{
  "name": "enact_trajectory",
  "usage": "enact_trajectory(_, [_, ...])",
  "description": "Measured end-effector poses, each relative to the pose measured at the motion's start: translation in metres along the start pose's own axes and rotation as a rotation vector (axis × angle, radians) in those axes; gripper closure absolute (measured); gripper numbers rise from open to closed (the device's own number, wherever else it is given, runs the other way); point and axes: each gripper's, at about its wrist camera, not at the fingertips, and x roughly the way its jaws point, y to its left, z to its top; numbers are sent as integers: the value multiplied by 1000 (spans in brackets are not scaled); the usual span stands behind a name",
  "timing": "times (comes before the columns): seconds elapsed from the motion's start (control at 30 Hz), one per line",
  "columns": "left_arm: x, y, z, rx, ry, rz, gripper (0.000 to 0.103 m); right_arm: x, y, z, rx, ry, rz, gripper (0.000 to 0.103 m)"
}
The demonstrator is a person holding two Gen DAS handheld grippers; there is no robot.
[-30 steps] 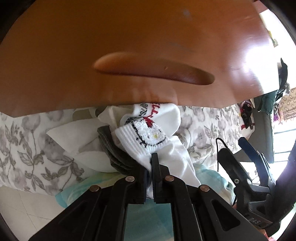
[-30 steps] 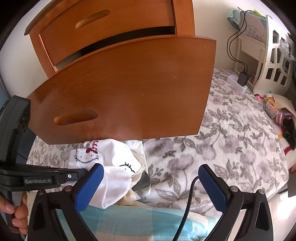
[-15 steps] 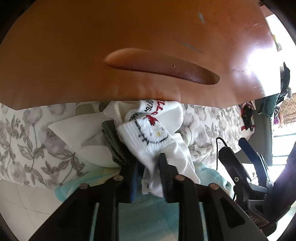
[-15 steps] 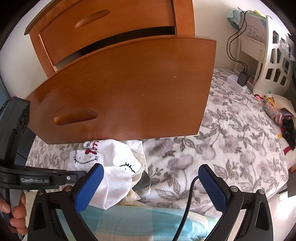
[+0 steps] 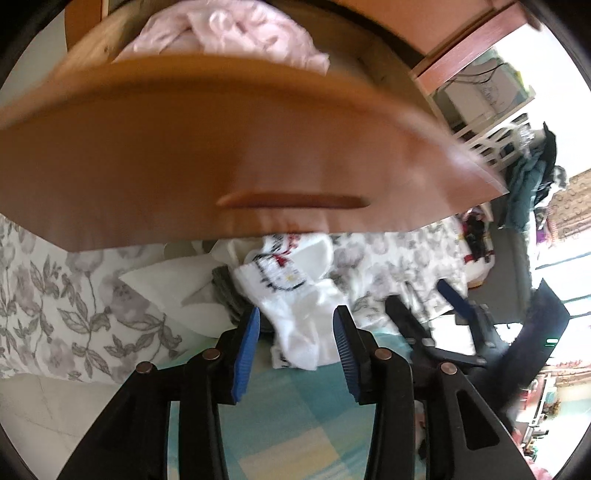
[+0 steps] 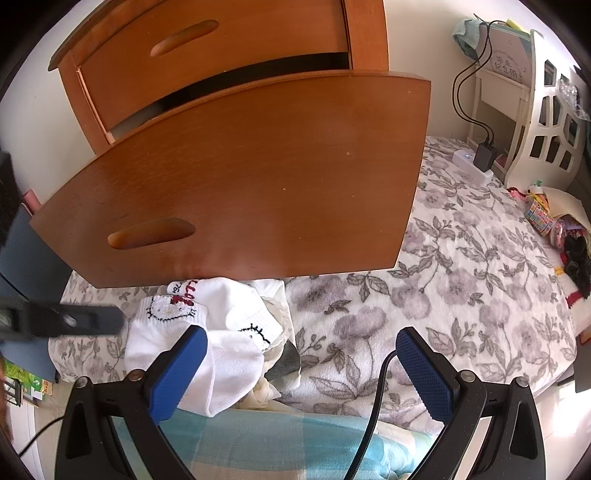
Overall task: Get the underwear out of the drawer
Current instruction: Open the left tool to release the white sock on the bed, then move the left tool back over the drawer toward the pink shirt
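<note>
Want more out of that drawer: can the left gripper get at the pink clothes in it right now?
Probably yes. The left gripper, jaws opening and empty, sees the pink clothes over the drawer front; it must clear that front first.

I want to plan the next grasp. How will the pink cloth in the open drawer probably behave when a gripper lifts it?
The pink cloth lies crumpled in soft folds, so it is probably floppy and will hang and stretch out when lifted. It looks thin, likely light. Some fabric rests against the drawer front, so it may drag over that edge.
</note>
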Motion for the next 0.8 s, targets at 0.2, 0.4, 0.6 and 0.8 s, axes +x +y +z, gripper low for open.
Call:
enact_trajectory(0.2, [-42, -18, 7, 56, -93, -60, 56, 0, 0, 0, 0, -1, 0, 0])
enact_trajectory(0.4, [-83, -25, 20, 101, -220, -9, 45, 0, 0, 0, 1, -1, 0, 0])
enact_trajectory(0.6, [-104, 1, 38, -7, -307, 82, 36, 0, 0, 0, 2, 0, 2, 0])
enact_trajectory(0.8, [-115, 20, 53, -91, -355, 128, 34, 0, 1, 1, 3, 3, 6, 0])
